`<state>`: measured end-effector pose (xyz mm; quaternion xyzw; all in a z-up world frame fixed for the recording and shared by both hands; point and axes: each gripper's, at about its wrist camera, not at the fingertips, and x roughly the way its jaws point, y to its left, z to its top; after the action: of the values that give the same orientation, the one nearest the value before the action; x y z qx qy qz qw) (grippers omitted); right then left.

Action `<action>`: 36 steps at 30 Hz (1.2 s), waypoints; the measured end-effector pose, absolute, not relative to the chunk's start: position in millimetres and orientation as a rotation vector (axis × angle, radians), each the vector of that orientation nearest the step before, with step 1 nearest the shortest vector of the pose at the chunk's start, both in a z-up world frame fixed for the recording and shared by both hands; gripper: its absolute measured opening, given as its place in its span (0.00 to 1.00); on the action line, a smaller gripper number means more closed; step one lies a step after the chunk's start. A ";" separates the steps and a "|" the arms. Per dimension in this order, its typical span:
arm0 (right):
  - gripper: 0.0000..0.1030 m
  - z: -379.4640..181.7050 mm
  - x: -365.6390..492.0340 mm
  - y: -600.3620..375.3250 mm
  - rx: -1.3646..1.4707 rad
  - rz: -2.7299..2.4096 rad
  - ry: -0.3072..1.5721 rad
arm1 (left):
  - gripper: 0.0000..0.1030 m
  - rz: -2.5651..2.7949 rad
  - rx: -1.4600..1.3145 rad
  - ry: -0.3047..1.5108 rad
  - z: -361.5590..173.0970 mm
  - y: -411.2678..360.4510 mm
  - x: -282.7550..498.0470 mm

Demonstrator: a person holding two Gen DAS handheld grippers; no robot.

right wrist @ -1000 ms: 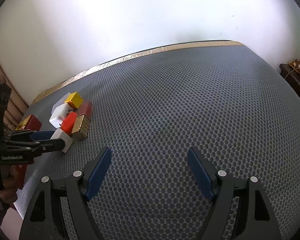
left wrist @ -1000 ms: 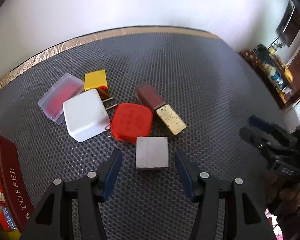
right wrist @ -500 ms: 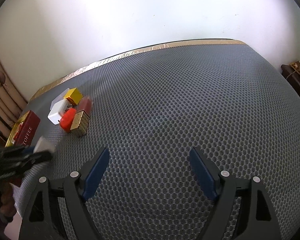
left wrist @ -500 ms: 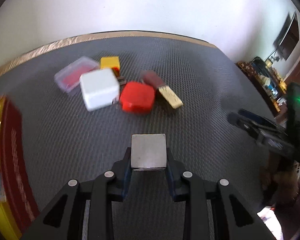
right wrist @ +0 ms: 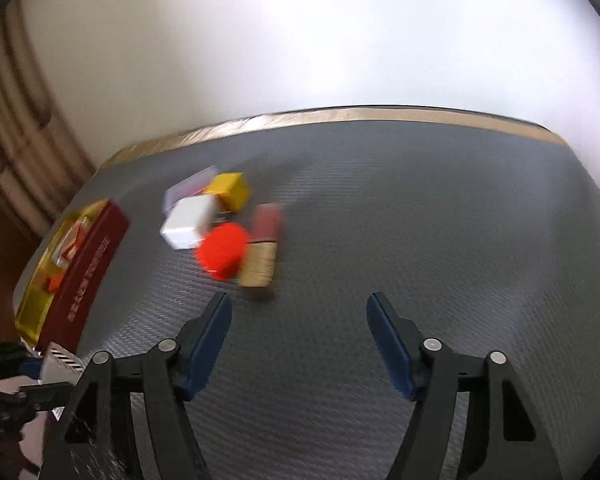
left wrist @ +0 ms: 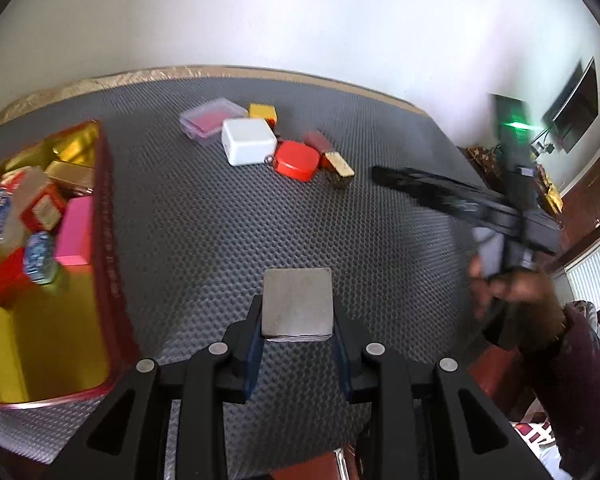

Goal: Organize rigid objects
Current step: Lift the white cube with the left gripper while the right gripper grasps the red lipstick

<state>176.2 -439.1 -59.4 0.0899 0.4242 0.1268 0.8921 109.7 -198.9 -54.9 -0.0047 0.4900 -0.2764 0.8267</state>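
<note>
The left gripper (left wrist: 297, 330) was pinching a flat grey square block (left wrist: 297, 305) between its blue-padded fingers (left wrist: 253, 342), one pad against each side edge. The block was held above the grey honeycomb mat on the table (left wrist: 204, 240). To the left of the block stood an open red tin with a yellow interior (left wrist: 108, 264), holding several small packets and boxes. Farther back on the mat lay a loose cluster: a clear case with a red insert (left wrist: 211, 124), a yellow box (left wrist: 263, 112), a white square box (left wrist: 247, 146), a red rounded box (left wrist: 296, 160) and a dark red and gold bar (left wrist: 332, 158), most of them touching their neighbours. The right gripper (right wrist: 299, 338) was spread wide and held nothing, positioned over the mat near the cluster.
</note>
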 end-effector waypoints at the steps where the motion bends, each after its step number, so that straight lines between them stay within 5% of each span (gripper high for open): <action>1: 0.59 -59.6 182.1 -429.5 0.151 0.269 0.889 | 0.29 -0.582 -0.011 1.035 -52.1 -194.3 109.1; 8: 0.42 -68.5 209.7 -408.4 0.045 0.259 0.962 | 0.29 -0.563 -0.043 0.995 -30.3 -168.8 99.7; 26: 0.41 -56.9 263.3 -401.1 0.078 0.244 1.026 | 0.29 -0.547 -0.115 1.023 -27.5 -148.0 100.8; 30: 0.24 -73.0 282.3 -395.7 0.115 0.237 1.096 | 0.29 -0.550 -0.108 1.019 -25.7 -148.0 100.4; 36: 0.18 -82.8 282.1 -385.0 0.039 0.206 1.105 | 0.29 -0.539 -0.114 0.998 -19.3 -141.0 101.6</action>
<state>282.1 -385.0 -82.8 0.0185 0.5239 0.0976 0.8459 101.6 -141.0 -19.3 -0.0538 0.4723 -0.2551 0.8420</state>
